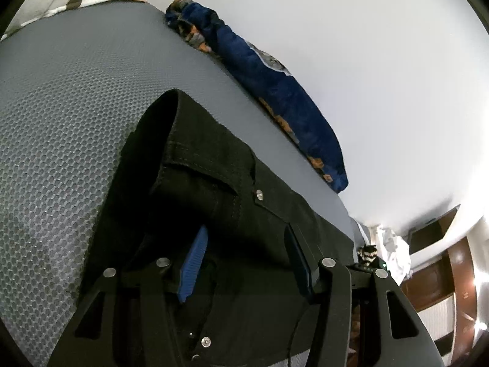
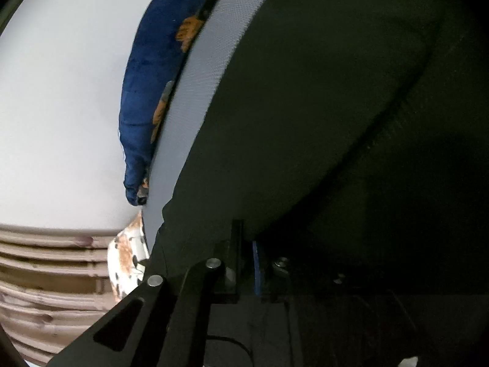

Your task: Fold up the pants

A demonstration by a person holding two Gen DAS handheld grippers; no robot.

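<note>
In the left view, we see the black pants [image 1: 214,189] lying on the grey mattress [image 1: 61,153], filling the lower middle of the picture from about 12 to 6 o'clock. The left gripper [image 1: 244,253] stands partly spread, and the waist part with its metal rivet [image 1: 259,195] bulges between the blue pads [image 1: 192,269]. Whether the pads already press the cloth, we cannot tell.

The pants look like denim: rather heavy, thick at the seams, soft enough to fold but a little stiff, and not slippery. We judge the doubled waistband a good place to take hold, because it will not stretch.

At 1 o'clock a blue blanket [image 1: 275,91] lies along the far edge of the mattress, beside the wall [image 1: 366,61]. Toward 9 o'clock the mattress is bare, which gives room for moving.

In the right view, the pants [image 2: 305,122] cover everything from 12 to 5 o'clock. The right gripper [image 2: 247,263] is pressed together at the cloth's edge, probably pinching it, though the darkness hides the contact. At 11 o'clock the blanket [image 2: 146,91] borders the mattress [image 2: 195,91].
</note>
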